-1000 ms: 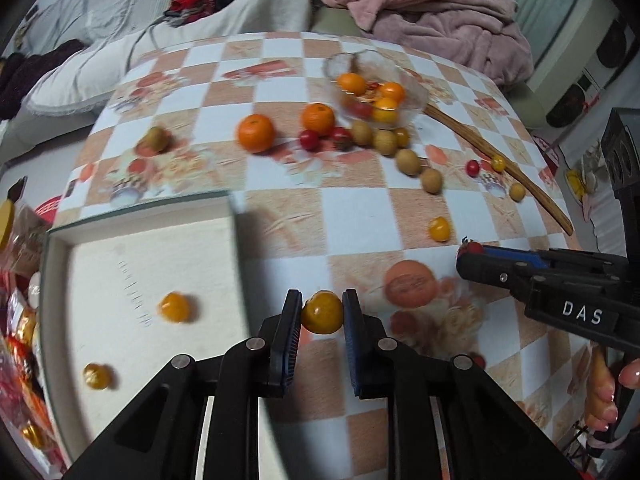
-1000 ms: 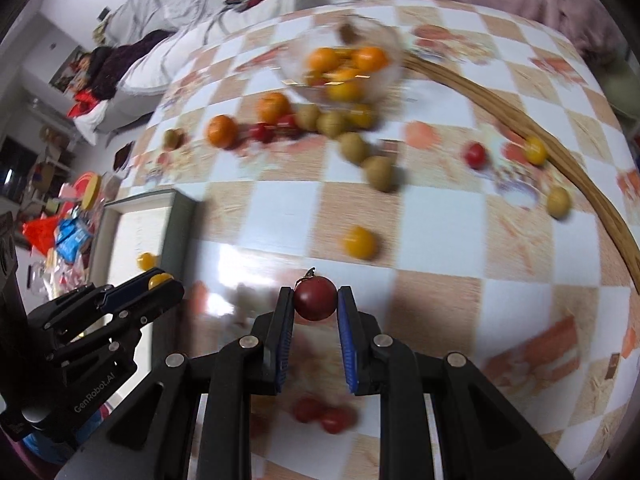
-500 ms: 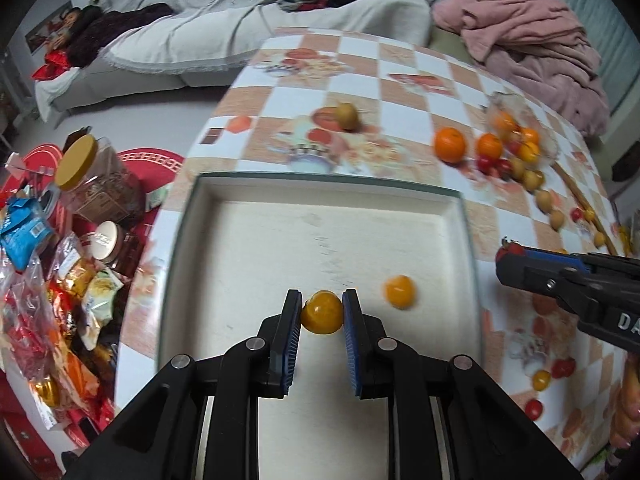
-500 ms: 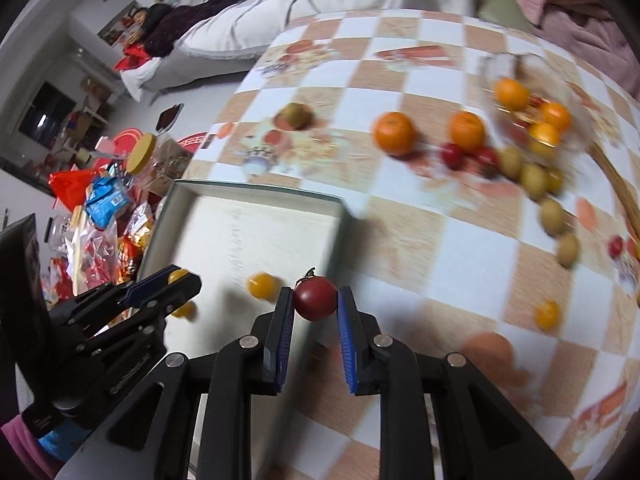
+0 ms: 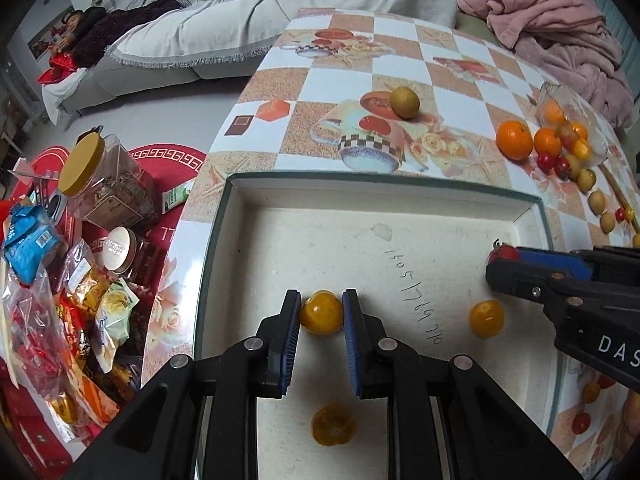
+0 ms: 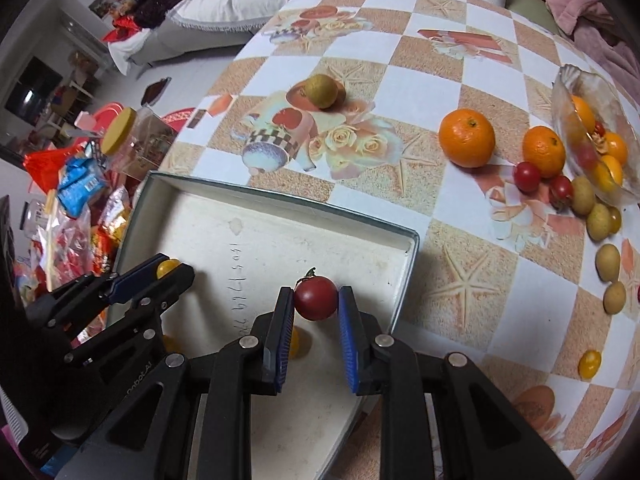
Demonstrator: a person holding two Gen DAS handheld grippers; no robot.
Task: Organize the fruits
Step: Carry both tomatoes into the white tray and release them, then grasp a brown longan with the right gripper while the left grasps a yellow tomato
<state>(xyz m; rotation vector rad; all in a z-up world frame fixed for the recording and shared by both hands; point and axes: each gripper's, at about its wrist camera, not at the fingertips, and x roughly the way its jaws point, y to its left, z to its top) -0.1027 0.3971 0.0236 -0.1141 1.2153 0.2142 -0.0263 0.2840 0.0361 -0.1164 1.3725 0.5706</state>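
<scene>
My left gripper (image 5: 321,316) is shut on a yellow cherry tomato (image 5: 321,312) over the white tray (image 5: 360,196). Two more yellow tomatoes (image 5: 486,318) (image 5: 334,425) lie in the tray. My right gripper (image 6: 315,300) is shut on a red cherry tomato (image 6: 316,297) above the tray's right part (image 6: 404,280). The right gripper also shows in the left wrist view (image 5: 504,258), and the left gripper in the right wrist view (image 6: 170,270).
On the checkered table lie two oranges (image 6: 466,137) (image 6: 544,151), red tomatoes (image 6: 527,177), several small brown fruits (image 6: 607,263), a kiwi-like fruit (image 6: 321,91) and a glass bowl (image 6: 576,92) of fruit. Snack bags and jars (image 5: 104,184) sit off the table's left edge.
Both grippers have moved left from over the table to above the tray, each still holding its tomato. The fruits on the table have not moved.
</scene>
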